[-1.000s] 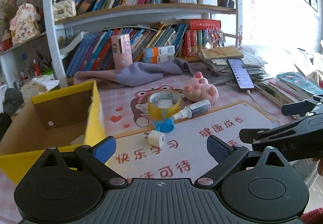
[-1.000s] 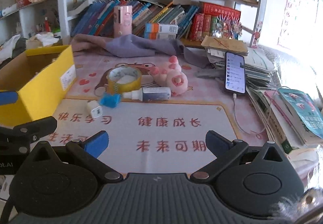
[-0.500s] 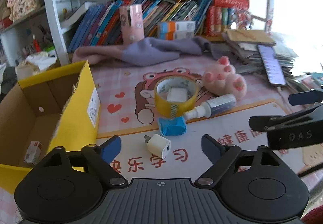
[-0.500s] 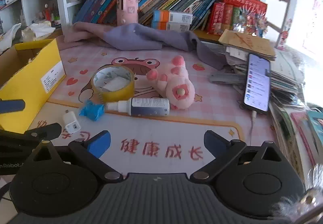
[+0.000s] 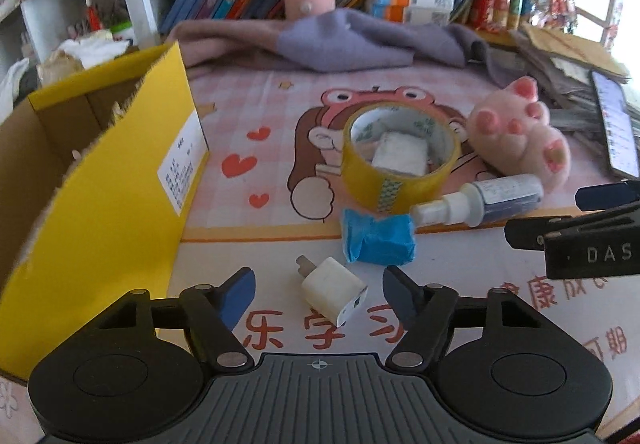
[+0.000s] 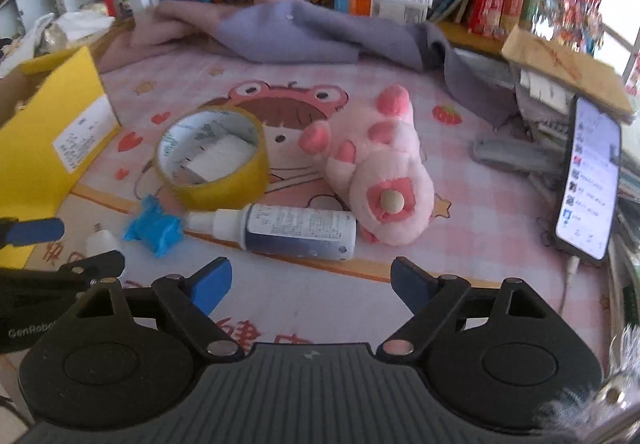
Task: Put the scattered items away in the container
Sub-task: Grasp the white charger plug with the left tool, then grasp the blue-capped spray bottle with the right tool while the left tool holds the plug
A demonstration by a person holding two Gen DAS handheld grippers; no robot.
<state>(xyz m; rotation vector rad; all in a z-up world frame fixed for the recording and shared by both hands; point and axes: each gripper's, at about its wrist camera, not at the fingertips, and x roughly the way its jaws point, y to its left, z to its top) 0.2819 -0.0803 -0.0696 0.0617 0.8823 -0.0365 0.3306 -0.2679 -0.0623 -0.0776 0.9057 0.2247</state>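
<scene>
Jaws of left gripper (image 5: pixel 319 290) spread but just narrowing, white charger plug (image 5: pixel 334 290) on the counter (image 5: pixel 460 276) between them, untouched. Jaws of right gripper (image 6: pixel 311 286) likewise spread and just closing in, nothing pinched, spray bottle (image 6: pixel 288 230) lying just ahead. Plug: small, rigid, likely light; best taken across its flat sides, prongs clear. Bottle: smooth cylinder, probably prone to rolling; best gripped mid-body. Yellow box (image 5: pixel 120 180) open at left. Tape roll (image 5: pixel 400 160), blue wad (image 5: pixel 378 240) and pink plush (image 5: pixel 520 136) grouped beyond.
</scene>
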